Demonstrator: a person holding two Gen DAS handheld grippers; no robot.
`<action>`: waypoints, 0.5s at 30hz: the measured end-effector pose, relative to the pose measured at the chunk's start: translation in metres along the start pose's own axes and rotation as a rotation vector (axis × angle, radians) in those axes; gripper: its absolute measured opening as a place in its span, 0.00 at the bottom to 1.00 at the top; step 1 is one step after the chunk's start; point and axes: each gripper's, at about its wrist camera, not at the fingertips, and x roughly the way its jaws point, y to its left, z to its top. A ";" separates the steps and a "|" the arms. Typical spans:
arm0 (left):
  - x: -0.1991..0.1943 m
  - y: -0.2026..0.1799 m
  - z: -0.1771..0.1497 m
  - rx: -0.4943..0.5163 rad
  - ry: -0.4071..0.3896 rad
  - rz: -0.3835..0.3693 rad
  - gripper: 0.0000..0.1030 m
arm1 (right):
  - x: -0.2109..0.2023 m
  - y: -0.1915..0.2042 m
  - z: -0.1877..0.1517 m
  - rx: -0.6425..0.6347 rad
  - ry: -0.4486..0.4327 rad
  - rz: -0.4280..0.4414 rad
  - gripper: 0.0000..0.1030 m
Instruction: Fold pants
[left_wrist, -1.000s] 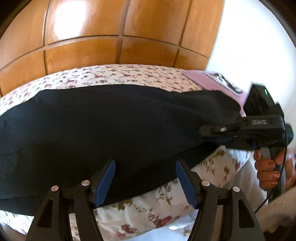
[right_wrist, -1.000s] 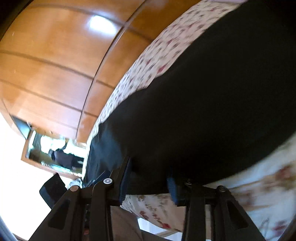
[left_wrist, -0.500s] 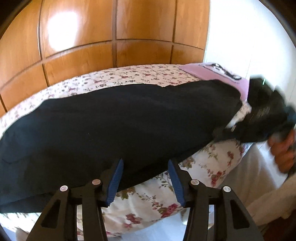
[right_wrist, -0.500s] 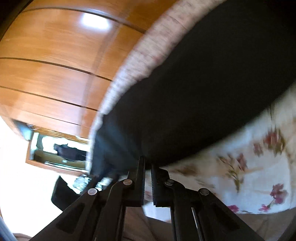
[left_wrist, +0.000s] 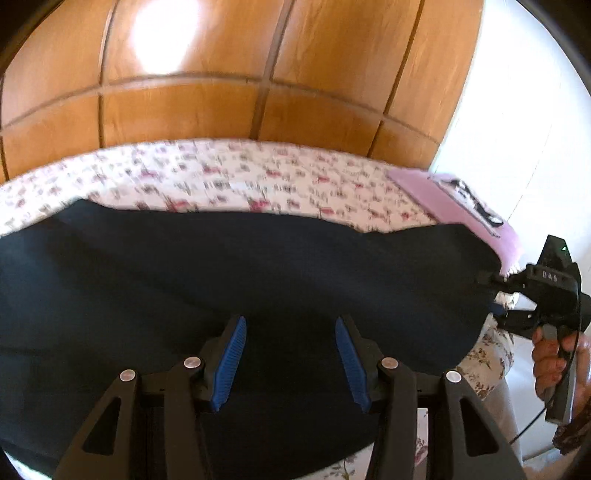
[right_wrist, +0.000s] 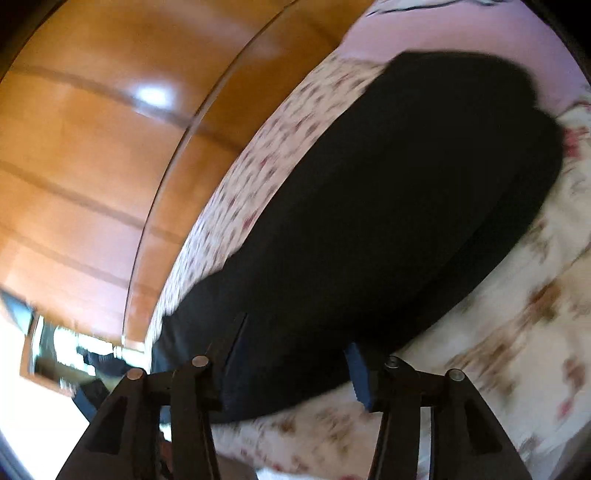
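The black pants (left_wrist: 258, 280) lie flat along the bed (left_wrist: 229, 177); a fold looks just laid. Left gripper (left_wrist: 288, 360) jaws stand wide over the pants' near edge; right gripper (right_wrist: 295, 369) jaws, just opening, hold nothing. Next, I judge, comes a fresh grip at one end.

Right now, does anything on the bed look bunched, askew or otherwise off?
Nothing stands out. The black pants lie flat lengthwise on the floral bedspread, one end reaching the pink pillow, which they partly overlap. Both views are motion-blurred, so small wrinkles could go unseen.

Likely a home bedroom, floral bedsheet (left_wrist: 229, 181), wooden wardrobe panels (left_wrist: 177, 110), lilac pillow (left_wrist: 443, 195)
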 end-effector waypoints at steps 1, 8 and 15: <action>0.005 -0.001 -0.001 0.005 0.016 0.011 0.49 | -0.002 -0.007 0.005 0.022 -0.017 -0.004 0.30; -0.004 -0.017 -0.019 0.098 0.064 0.054 0.42 | -0.026 -0.007 0.003 0.018 -0.067 0.000 0.07; -0.009 -0.021 -0.023 0.090 0.035 0.076 0.42 | -0.011 -0.017 -0.013 0.041 -0.006 0.013 0.07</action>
